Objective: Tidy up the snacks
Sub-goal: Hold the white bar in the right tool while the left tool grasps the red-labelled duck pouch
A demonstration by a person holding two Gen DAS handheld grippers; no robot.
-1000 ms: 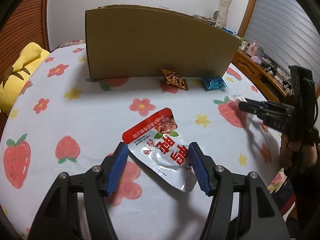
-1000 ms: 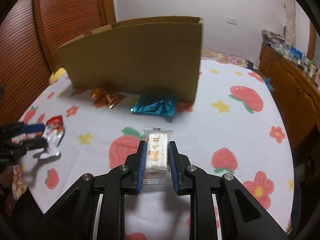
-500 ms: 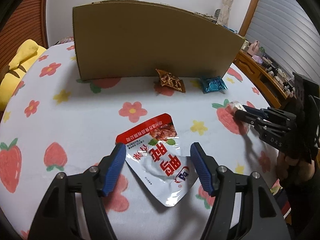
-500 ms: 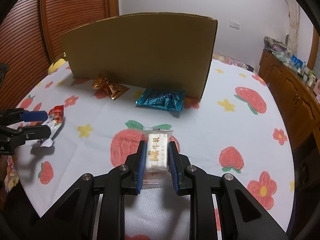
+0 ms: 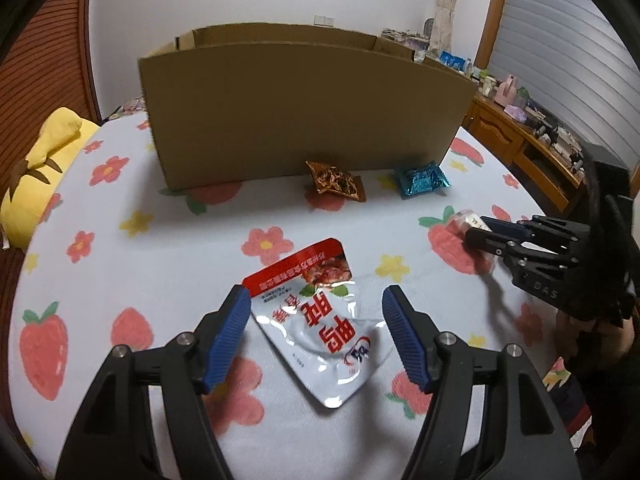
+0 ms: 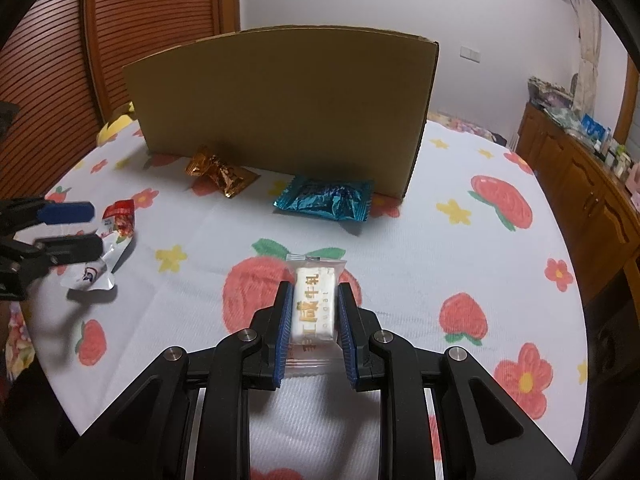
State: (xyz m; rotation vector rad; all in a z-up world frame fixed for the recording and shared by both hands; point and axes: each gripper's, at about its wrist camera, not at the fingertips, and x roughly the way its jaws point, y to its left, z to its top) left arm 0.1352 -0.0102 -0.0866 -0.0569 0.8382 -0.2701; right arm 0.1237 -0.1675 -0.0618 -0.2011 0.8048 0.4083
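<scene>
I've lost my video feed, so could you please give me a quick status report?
Left gripper open around red-and-silver pouch. Right gripper shut on white candy. Box ahead; orange wrapper and blue wrapper at its foot.

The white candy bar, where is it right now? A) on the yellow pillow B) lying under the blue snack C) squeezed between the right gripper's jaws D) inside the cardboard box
C: the white candy bar sits between the two blue pads of the right gripper, whose jaws are closed against its sides, well in front of the cardboard box.
</scene>
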